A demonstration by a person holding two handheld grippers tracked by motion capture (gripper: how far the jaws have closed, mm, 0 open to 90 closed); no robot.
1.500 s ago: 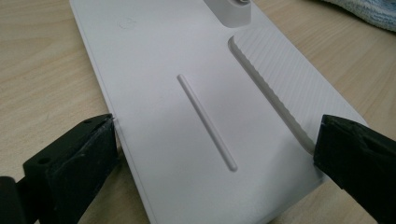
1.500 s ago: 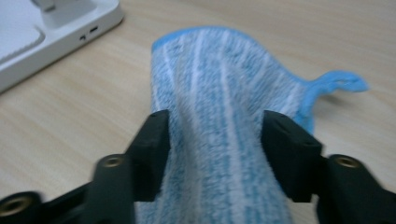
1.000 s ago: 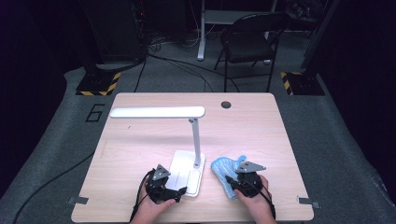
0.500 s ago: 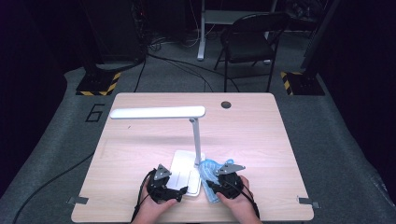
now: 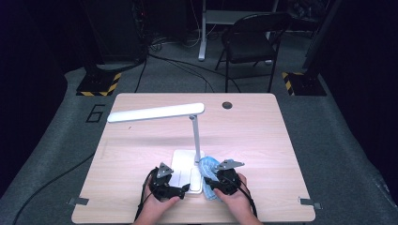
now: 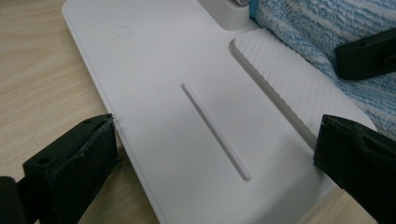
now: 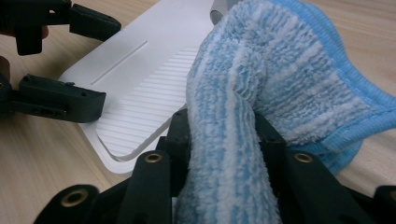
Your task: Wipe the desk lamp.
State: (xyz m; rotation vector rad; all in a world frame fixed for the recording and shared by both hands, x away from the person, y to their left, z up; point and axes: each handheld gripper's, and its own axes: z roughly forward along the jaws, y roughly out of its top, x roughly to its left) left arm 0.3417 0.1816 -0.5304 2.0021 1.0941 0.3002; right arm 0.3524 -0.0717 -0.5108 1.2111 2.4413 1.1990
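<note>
Two grippers work at the near edge of the table, and we take them from left to right. Our left gripper is clamped on the lamp base, one jaw on each long edge, holding it down. That base is a flat white plastic slab, smooth and matte, with a thin groove along its long axis and a ribbed recessed pad on the side toward the cloth. From its far end a slim post rises to a long flat lamp head that reaches out to the left over the wood-grain top.

Just right of the base lies the blue cloth, a soft, striped terry rag with a stitched hem, bunched up. Our right gripper is pinched on a fold of it; its jaws have just been opening a little, yet the pile is squeezed between them. The cloth touches the base's right edge and the foot of the post, so we judge the coming wipe must run leftward from the right hand, across the ribbed pad. The right hand is the nearer one for that.
</note>
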